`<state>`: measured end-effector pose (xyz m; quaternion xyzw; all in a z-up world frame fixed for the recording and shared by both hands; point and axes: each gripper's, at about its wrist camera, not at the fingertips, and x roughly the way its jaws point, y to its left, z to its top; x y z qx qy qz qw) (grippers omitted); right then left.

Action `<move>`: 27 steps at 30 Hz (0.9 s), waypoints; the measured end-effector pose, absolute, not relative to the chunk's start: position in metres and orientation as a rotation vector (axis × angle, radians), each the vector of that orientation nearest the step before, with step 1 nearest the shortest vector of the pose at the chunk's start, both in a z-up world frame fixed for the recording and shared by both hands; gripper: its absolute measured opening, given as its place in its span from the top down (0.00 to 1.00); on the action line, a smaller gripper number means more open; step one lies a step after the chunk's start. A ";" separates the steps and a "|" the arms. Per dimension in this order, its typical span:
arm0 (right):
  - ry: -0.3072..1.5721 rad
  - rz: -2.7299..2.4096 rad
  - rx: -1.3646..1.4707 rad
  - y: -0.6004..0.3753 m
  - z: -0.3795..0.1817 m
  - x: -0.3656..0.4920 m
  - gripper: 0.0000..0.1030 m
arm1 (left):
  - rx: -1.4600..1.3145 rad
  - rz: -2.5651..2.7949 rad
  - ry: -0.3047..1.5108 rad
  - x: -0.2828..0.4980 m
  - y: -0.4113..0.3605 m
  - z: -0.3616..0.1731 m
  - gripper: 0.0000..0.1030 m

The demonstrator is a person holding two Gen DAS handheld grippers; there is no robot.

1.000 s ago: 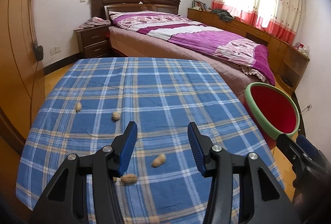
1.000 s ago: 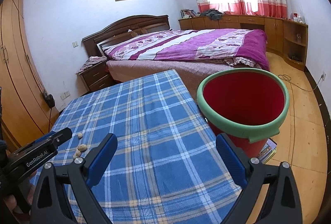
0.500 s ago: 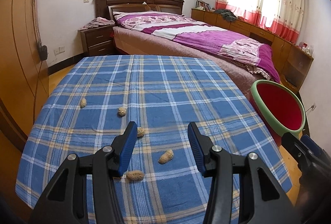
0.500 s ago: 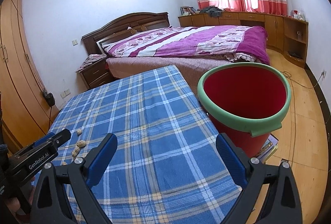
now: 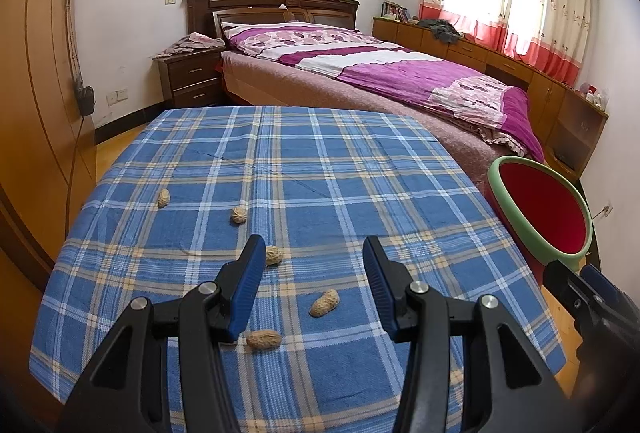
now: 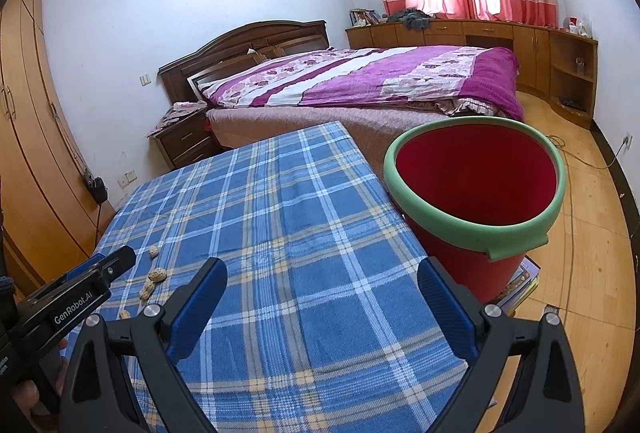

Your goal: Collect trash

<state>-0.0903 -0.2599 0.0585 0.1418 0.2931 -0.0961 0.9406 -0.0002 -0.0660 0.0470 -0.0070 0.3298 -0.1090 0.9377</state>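
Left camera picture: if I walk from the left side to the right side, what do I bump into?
Wardrobe → farthest-left peanut → next peanut → peanut between the fingers of the left tool → red bucket with green rim → right tool

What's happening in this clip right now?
A person holds a claw in each hand over a table with a blue plaid cloth. Five peanuts lie on it, none picked up yet. The left claw is open, hovering above the nearest peanut. The right claw is open and empty beside the red bin.
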 end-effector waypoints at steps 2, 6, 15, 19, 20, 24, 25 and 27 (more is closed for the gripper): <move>0.598 -0.196 0.290 -0.260 0.058 -0.090 0.05 | -0.014 -0.222 0.673 0.000 -0.066 0.047 0.51; 0.597 -0.196 0.290 -0.260 0.058 -0.090 0.05 | -0.014 -0.222 0.673 0.000 -0.066 0.047 0.51; 0.598 -0.196 0.290 -0.260 0.059 -0.090 0.05 | -0.014 -0.222 0.673 0.000 -0.066 0.047 0.51; 0.597 -0.196 0.290 -0.260 0.059 -0.090 0.05 | -0.014 -0.221 0.672 0.001 -0.065 0.047 0.51; 0.597 -0.197 0.290 -0.260 0.059 -0.090 0.05 | -0.013 -0.222 0.672 0.001 -0.065 0.047 0.51; 0.597 -0.196 0.290 -0.260 0.059 -0.090 0.05 | -0.013 -0.221 0.671 0.000 -0.065 0.047 0.51; 0.598 -0.196 0.290 -0.260 0.059 -0.090 0.05 | -0.013 -0.221 0.671 0.000 -0.065 0.047 0.51; 0.596 -0.196 0.290 -0.260 0.059 -0.090 0.05 | -0.012 -0.220 0.668 0.001 -0.064 0.047 0.51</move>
